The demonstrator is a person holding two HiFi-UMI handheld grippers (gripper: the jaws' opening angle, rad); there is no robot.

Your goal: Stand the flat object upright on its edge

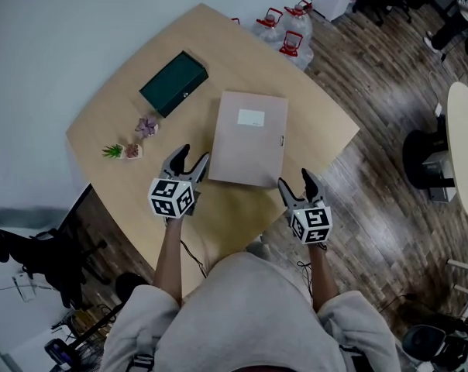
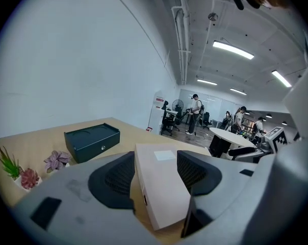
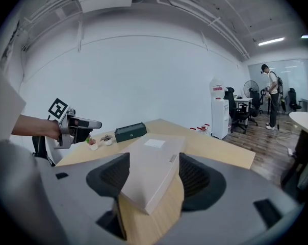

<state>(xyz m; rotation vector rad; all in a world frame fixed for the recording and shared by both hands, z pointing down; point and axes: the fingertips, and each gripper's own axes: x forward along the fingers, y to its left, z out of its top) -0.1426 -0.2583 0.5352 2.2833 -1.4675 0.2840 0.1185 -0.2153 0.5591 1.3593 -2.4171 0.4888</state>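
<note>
A flat beige box [image 1: 248, 138] with a white label lies flat in the middle of the wooden table [image 1: 327, 122]. My left gripper [image 1: 192, 159] is open just off the box's near left corner. My right gripper [image 1: 296, 180] is open too, a little short of the near right corner. In the left gripper view the beige box [image 2: 161, 188] shows ahead between the two dark pads [image 2: 113, 180], which do not press on it. The right gripper view also has the box [image 3: 151, 162] lying ahead of its open jaws, with the left gripper [image 3: 75, 124] off to the left.
A dark green case [image 1: 173, 82] lies at the back left of the table. Two small potted plants [image 1: 146, 126] [image 1: 122, 151] stand left of my left gripper. Red-capped water jugs [image 1: 284, 25] stand on the floor behind the table, and a round white table [image 1: 466, 146] stands at the right.
</note>
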